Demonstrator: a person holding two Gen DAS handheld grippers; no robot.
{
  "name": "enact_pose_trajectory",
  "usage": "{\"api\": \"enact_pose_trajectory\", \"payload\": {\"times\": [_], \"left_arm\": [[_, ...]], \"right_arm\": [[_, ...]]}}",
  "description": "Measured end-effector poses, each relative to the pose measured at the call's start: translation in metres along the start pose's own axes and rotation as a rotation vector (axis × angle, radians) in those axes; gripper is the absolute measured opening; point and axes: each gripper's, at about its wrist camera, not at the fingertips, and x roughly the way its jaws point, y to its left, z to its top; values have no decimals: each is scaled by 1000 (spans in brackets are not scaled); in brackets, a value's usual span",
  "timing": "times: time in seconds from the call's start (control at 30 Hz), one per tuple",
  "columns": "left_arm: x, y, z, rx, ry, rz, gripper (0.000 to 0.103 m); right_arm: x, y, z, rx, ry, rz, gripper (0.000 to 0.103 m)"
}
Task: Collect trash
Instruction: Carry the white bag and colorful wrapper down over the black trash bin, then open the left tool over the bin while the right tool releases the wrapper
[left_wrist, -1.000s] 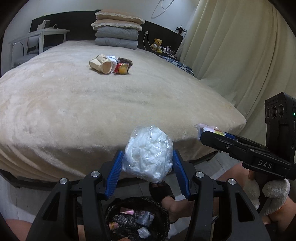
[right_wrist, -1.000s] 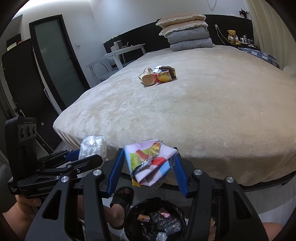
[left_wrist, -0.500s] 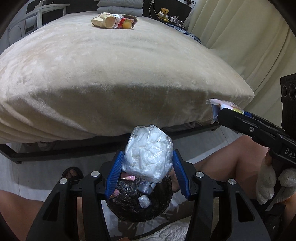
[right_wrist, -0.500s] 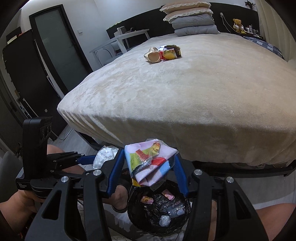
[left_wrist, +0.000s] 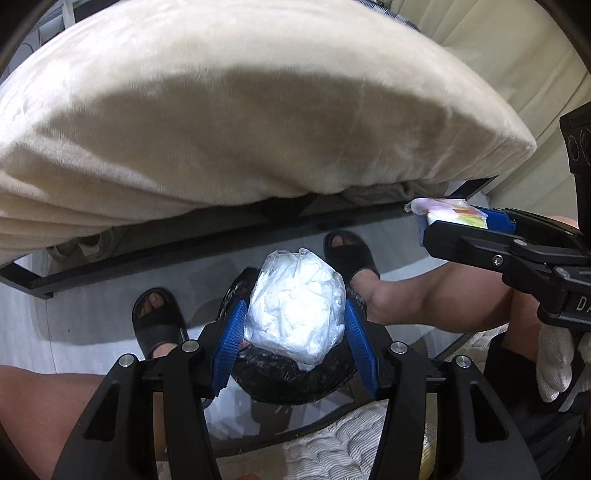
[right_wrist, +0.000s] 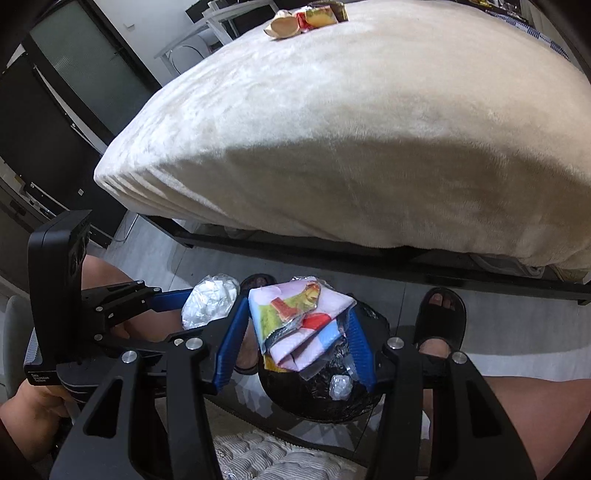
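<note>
My left tongs (left_wrist: 293, 345) are clamped on a clear plastic bag stuffed with white tissue (left_wrist: 295, 314), hanging right over the black-lined trash bin (left_wrist: 295, 384) on the floor between my sandalled feet. Over on the right, my right tongs (right_wrist: 293, 345) are pinching a crumpled colourful wrapper (right_wrist: 299, 321) above that same bin (right_wrist: 321, 395) — a few scraps are already sitting in the bottom. So I'd call this the drop-off step: both loads are lined up over the opening, and the next move just needs both tongs letting go so the stuff falls inside the rim, not onto the floor. More trash (right_wrist: 306, 18) is waiting further up the bed (right_wrist: 351, 129), so it's not done yet. Writing-wise, only "DA" shows on the right tool's body in the left view — the small label on the left tool is too tiny to read
</note>
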Motion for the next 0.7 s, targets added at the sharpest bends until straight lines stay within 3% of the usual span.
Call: {"api": "enact_pose_trajectory", "payload": {"times": [0.37,0.7], "left_arm": [[39,13,-5,-50,198,-20,52],[54,14,-11,-61,262,-25,52]], "right_arm": [[53,-23,-1,107,229,-24,53],[79,-31,-6,156,327,-38,53]]}}
